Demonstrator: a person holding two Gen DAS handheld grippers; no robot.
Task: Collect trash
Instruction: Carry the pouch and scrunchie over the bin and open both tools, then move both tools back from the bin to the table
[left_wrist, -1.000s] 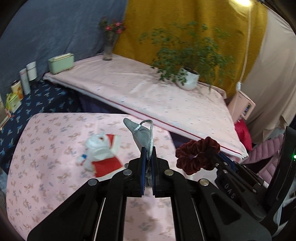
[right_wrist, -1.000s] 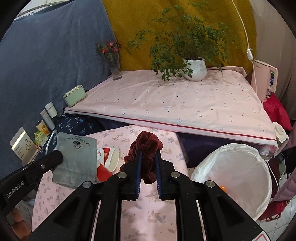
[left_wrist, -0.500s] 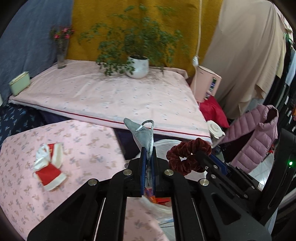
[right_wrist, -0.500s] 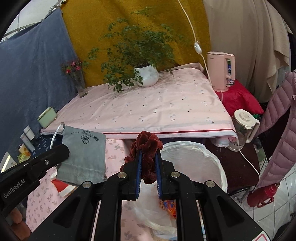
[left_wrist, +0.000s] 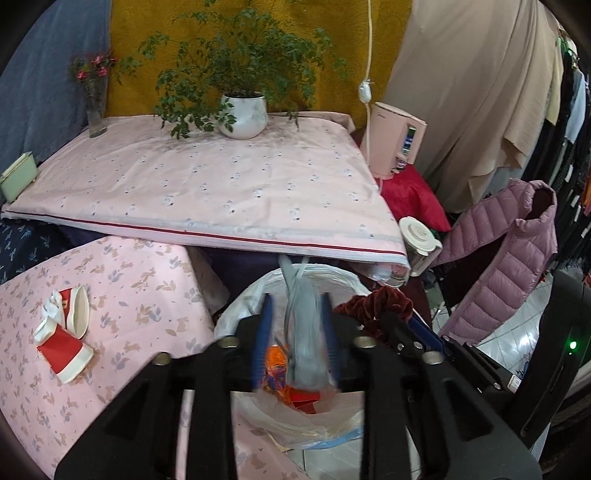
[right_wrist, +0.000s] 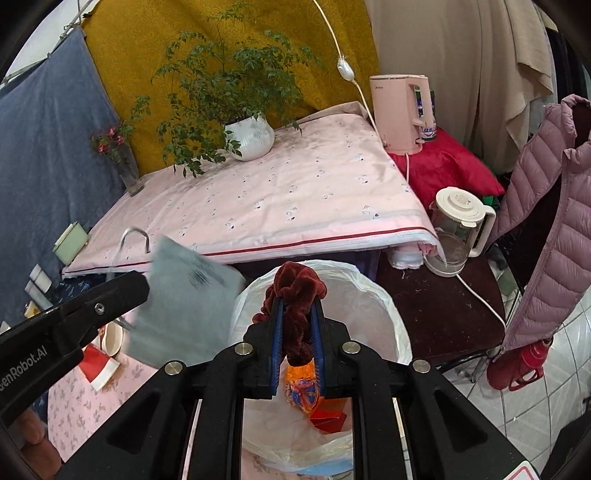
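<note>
My left gripper (left_wrist: 295, 306) stands open over the white-lined trash bin (left_wrist: 251, 295). The grey drawstring pouch (left_wrist: 304, 332) is blurred between its spread fingers, loose and dropping; in the right wrist view the pouch (right_wrist: 181, 310) hangs beside the bin (right_wrist: 373, 295). My right gripper (right_wrist: 297, 314) is shut on a dark red velvet scrunchie (right_wrist: 295, 288), held over the bin; it also shows in the left wrist view (left_wrist: 376, 302). Orange and red wrappers (right_wrist: 306, 391) lie inside the bin. Crushed red and white paper cups (left_wrist: 64, 339) lie on the floral table (left_wrist: 129, 295).
A big pink-covered table (left_wrist: 221, 184) carries a potted plant (left_wrist: 242, 118), flower vase (left_wrist: 96, 107) and green box (left_wrist: 18, 177). A pink kettle (right_wrist: 400, 110), glass jug (right_wrist: 458, 229) and purple puffer jacket (right_wrist: 546, 221) stand to the right.
Both grippers swung right from the floral table to above the bin. My left gripper opened and the grey pouch slipped from it. The right keeps hold of the scrunchie.
</note>
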